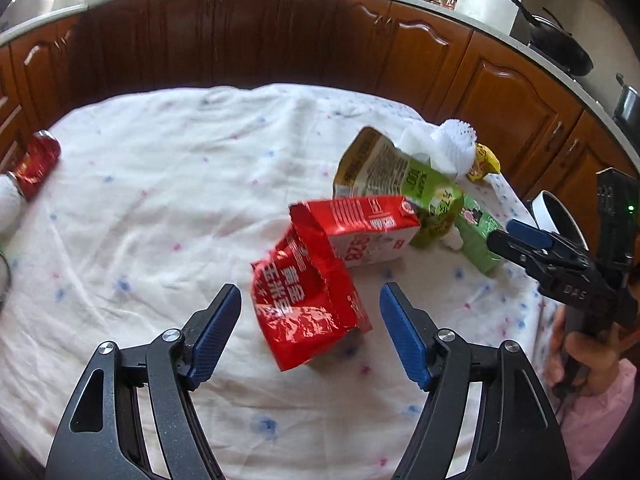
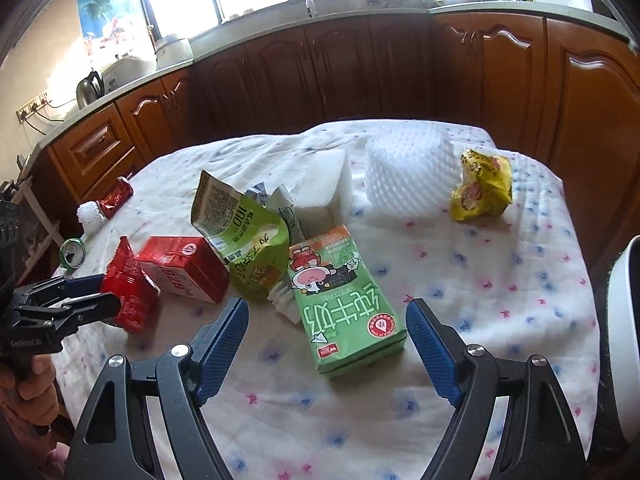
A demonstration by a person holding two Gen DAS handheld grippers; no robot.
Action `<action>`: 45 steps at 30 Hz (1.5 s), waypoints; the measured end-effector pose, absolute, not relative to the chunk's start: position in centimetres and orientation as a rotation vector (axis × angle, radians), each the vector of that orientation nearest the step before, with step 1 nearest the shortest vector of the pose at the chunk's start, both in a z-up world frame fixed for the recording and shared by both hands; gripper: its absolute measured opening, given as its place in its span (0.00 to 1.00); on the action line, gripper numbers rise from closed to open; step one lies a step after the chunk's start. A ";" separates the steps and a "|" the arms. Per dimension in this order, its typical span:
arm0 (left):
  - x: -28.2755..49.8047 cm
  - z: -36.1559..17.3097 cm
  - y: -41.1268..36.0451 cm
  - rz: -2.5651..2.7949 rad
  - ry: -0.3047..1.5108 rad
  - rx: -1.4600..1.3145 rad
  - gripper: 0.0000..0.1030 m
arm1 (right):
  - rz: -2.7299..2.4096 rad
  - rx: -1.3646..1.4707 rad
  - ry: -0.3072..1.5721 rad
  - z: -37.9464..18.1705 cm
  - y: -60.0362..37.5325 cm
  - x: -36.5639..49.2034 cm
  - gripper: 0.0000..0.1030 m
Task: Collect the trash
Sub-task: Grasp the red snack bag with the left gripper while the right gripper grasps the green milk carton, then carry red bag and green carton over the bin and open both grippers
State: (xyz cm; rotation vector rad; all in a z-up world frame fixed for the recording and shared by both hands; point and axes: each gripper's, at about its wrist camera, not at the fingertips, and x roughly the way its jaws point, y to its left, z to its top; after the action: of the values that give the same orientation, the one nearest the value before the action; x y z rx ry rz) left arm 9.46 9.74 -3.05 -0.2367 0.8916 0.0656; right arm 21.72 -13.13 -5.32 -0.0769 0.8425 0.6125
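Table [image 2: 500, 300] – white cloth [image 1: 160, 200], scattered wrappers [image 1: 308, 308]

On the green pouch [image 2: 256, 236], a clear "100" reads upside down beside a block of print too fine to make out. The right gripper [image 1: 532, 240] carries "DAS" moulded on its black body. The green milk carton [image 2: 344, 300] bears big white Chinese characters, upside down, reading 纯牛奶. The red snack bag [image 1: 308, 304] shows white Chinese characters too crumpled to read surely. The red carton [image 1: 372, 236] shows inverted red digits, unclear.
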 end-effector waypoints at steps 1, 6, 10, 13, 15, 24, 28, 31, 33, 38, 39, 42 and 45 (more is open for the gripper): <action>9.5 -3.2 9.7 0.067 0.895 -0.234 0.71 | 0.611 -0.079 0.846 -5.4 -13.1 21.8 0.80; 9.4 -3.7 9.3 0.065 0.905 -0.214 0.57 | 0.591 -0.095 0.867 -6.0 -13.1 22.0 0.66; 9.3 -3.8 8.9 0.042 0.910 -0.211 0.36 | 0.573 -0.065 0.861 -5.6 -14.0 21.5 0.53; 9.1 -3.4 8.4 0.019 0.906 -0.210 0.24 | 0.555 -0.044 0.839 -4.9 -15.1 20.2 0.53; 8.9 -3.2 7.9 -0.004 0.905 -0.211 0.14 | 0.542 -0.024 0.825 -4.5 -16.0 19.3 0.53; 9.0 -1.5 3.2 -0.149 0.868 -0.166 0.11 | 0.433 0.128 0.781 -3.3 -21.2 15.5 0.52; 9.8 -1.0 0.6 -0.232 0.865 -0.156 0.11 | 0.378 0.199 0.766 -3.1 -23.8 14.5 0.52; 10.4 -0.7 -1.6 -0.280 0.862 -0.132 0.10 | 0.345 0.221 0.755 -3.0 -25.1 13.9 0.52; 11.0 -0.8 -3.0 -0.310 0.869 -0.122 0.10 | 0.326 0.229 0.745 -2.9 -25.8 13.5 0.52; 12.4 -1.2 -6.0 -0.375 0.889 -0.096 0.10 | 0.276 0.259 0.714 -2.4 -27.9 13.0 0.52; 12.6 -1.1 -6.5 -0.382 0.891 -0.092 0.10 | 0.264 0.264 0.708 -2.2 -28.4 12.9 0.52; 13.4 -0.9 -8.0 -0.410 0.895 -0.082 0.10 | 0.235 0.280 0.689 -1.8 -29.7 12.8 0.52; 14.0 -0.5 -9.2 -0.432 0.895 -0.073 0.10 | 0.200 0.293 0.665 -1.3 -31.2 12.6 0.52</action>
State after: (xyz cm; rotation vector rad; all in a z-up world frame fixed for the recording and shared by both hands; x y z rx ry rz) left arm 14.03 -9.19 -0.54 -0.0729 0.8951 -0.4316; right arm 12.61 -31.17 -1.31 0.2931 0.6651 0.2001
